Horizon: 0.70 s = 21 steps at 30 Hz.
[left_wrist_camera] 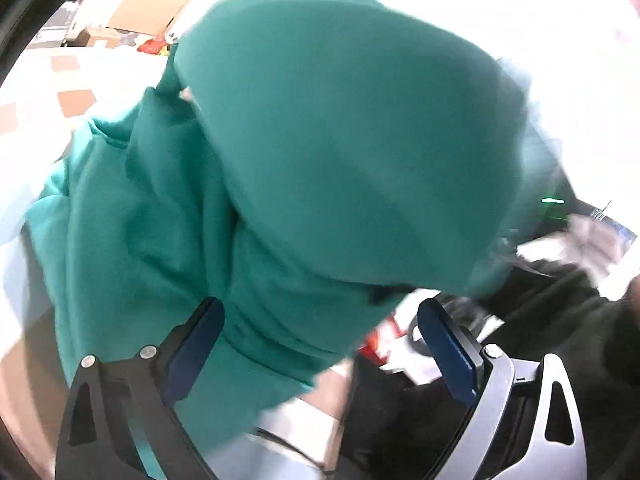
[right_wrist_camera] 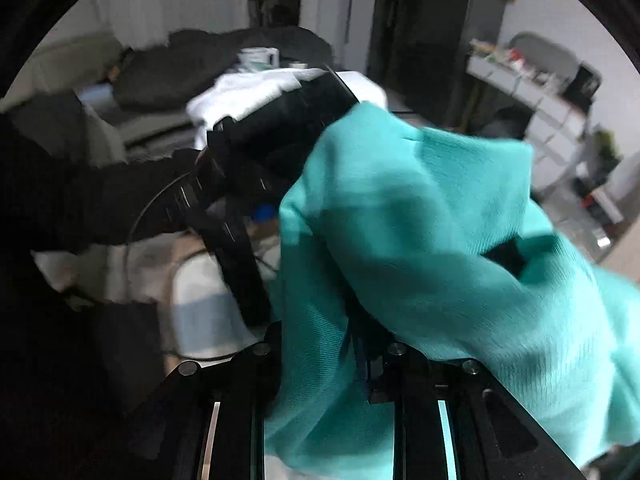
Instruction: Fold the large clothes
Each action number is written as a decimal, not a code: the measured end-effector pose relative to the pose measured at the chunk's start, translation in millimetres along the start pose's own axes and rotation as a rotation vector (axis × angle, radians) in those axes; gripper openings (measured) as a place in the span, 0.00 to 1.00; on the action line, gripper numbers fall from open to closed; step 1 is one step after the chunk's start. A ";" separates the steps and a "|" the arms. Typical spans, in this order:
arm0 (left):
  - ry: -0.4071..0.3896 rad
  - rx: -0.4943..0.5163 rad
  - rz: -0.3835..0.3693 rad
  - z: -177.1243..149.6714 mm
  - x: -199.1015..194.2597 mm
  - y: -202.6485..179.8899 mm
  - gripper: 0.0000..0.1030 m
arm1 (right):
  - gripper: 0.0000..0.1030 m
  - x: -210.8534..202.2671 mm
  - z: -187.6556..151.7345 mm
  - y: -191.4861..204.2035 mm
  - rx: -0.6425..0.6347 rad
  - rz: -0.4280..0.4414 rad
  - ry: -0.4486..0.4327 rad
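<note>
Between the spread pads of the left gripper (left_wrist_camera: 320, 344) the bunched teal sweatshirt (left_wrist_camera: 312, 152) hung unpinched, while the right gripper (right_wrist_camera: 332, 352), nearly closed, pinched a fold; a flat spread before folding was best sought.

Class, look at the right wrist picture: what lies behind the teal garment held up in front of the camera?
Behind the teal garment a black device and white cloth show at its left edge, shelving at its right. Whatever sits directly behind the fabric is covered.
</note>
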<state>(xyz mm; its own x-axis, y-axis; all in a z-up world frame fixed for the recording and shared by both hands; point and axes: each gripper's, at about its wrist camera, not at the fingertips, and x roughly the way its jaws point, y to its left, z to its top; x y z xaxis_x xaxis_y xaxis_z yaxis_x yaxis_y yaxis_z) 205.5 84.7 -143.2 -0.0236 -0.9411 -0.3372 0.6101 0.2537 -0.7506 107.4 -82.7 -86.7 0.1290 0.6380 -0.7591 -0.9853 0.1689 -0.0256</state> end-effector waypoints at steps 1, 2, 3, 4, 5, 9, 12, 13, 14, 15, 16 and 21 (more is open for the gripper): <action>-0.039 -0.020 0.003 -1.4 -9.8 -4.6 0.92 | 0.23 0.7 -0.5 -6.8 0.027 0.043 -0.007; -0.082 -0.030 -0.003 -5.5 -19.1 -14.7 0.92 | 0.23 -3.0 -4.5 -13.8 0.057 0.076 -0.012; -0.112 -0.014 -0.014 -12.4 -25.5 -28.5 0.92 | 0.23 -1.1 -6.3 -25.5 0.116 0.140 -0.028; -0.137 0.009 -0.009 -21.2 -29.1 -42.2 0.92 | 0.23 0.7 -9.2 -37.0 0.171 0.201 -0.048; -0.161 0.039 0.012 -29.6 -31.7 -57.2 0.92 | 0.23 4.4 -9.9 -42.0 0.198 0.232 -0.057; -0.321 0.113 0.076 -40.3 -48.4 -108.0 0.92 | 0.24 13.3 -14.2 -49.6 0.229 0.279 -0.062; -0.428 0.115 0.122 -23.2 -74.3 -112.7 0.92 | 0.29 21.7 -6.3 -32.5 0.161 0.215 -0.016; -0.445 0.112 0.156 -12.3 -75.2 -114.6 0.92 | 0.36 24.6 -3.3 -24.2 0.135 0.192 -0.002; -0.456 0.105 0.169 -4.7 -73.5 -109.0 0.92 | 0.51 29.2 0.0 -13.2 0.100 0.168 0.018; -0.441 0.093 0.152 10.0 -73.2 -107.3 0.92 | 0.61 35.8 3.2 0.7 0.057 0.158 0.042; -0.422 0.080 0.141 18.9 -72.6 -101.8 0.92 | 0.75 45.8 6.5 14.8 0.016 0.152 0.059; -0.408 -0.094 0.150 26.7 -83.4 -58.5 0.92 | 0.75 89.4 0.8 64.9 -0.120 0.091 0.158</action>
<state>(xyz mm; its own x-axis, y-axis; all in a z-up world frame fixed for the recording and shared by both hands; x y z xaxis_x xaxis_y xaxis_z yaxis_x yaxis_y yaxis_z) 192.9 142.4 -56.0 0.3858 -0.8988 -0.2083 0.5082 0.3955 -0.7651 55.1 -14.1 -155.7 0.0287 0.5192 -0.8542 -0.9996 0.0192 -0.0219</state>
